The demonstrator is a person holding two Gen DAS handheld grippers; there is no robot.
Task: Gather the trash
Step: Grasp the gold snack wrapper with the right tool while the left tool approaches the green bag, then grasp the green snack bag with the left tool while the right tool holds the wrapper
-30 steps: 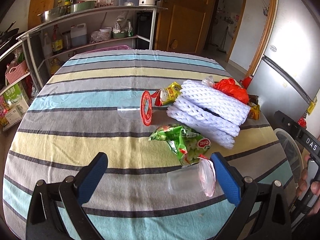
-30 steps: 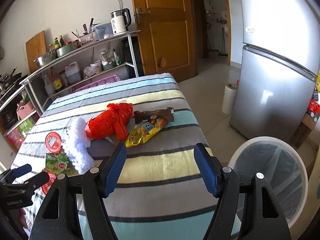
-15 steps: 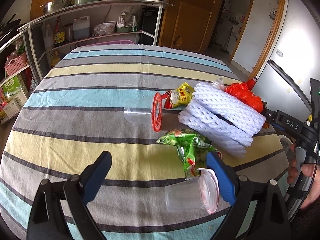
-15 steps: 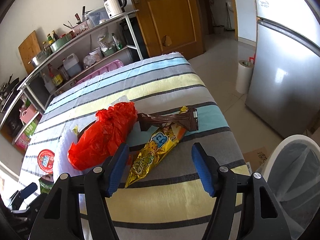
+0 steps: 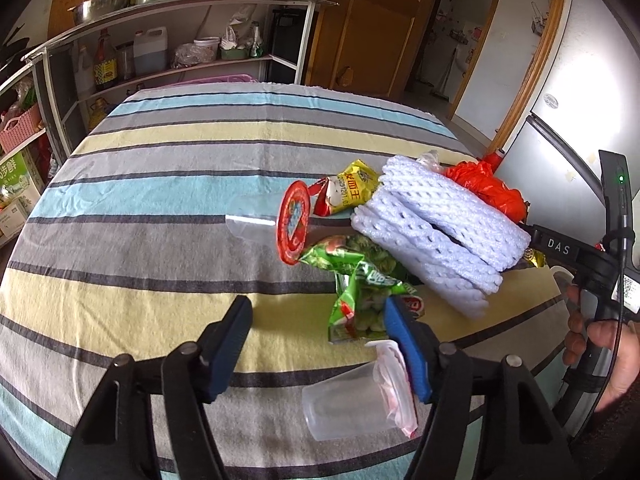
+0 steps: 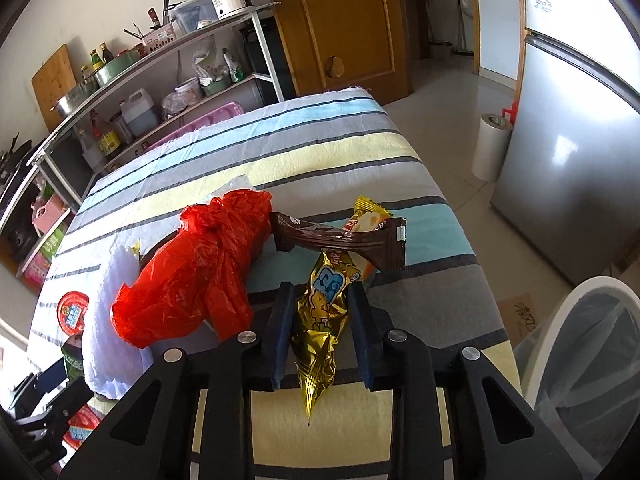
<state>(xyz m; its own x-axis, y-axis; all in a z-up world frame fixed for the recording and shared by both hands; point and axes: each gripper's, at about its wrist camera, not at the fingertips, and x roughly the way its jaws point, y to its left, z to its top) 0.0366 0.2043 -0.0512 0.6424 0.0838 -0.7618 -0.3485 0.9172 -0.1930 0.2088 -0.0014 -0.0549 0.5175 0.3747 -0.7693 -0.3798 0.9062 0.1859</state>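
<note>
Right wrist view: right hand-held gripper (image 6: 320, 304) low over the striped table (image 6: 400, 152), jaws just closing, gold snack wrapper (image 6: 320, 312) between them. Blue pads stand beside the foil on both sides; left pad looks to touch, right pad shows a thin gap, so grip not yet firm. Judgement: close fully on the crumpled middle, not the thin tail pointing toward the camera, then lift straight up before swinging toward the white bin (image 6: 576, 344) on the floor at right. Brown wrapper (image 6: 340, 240) lies across the gold one's far end and may drag along; red plastic bag (image 6: 200, 272) sits just to the left, touching nothing in the jaws

Left wrist view: left hand-held gripper (image 5: 316, 328) jaws have also just been closing, roughly half open, nothing pressed between the pads. Clear cup (image 5: 352, 396) lies on its side low under the right finger, beside it rather than between; green snack bag (image 5: 360, 284) just beyond the tips. Judgement: shift right and lower to centre the cup before closing. Farther: red-lidded cup (image 5: 280, 228), yellow packet (image 5: 352, 192), white foam netting (image 5: 432, 232). Person's hand (image 5: 600, 344) at right edge holds the other tool
</note>
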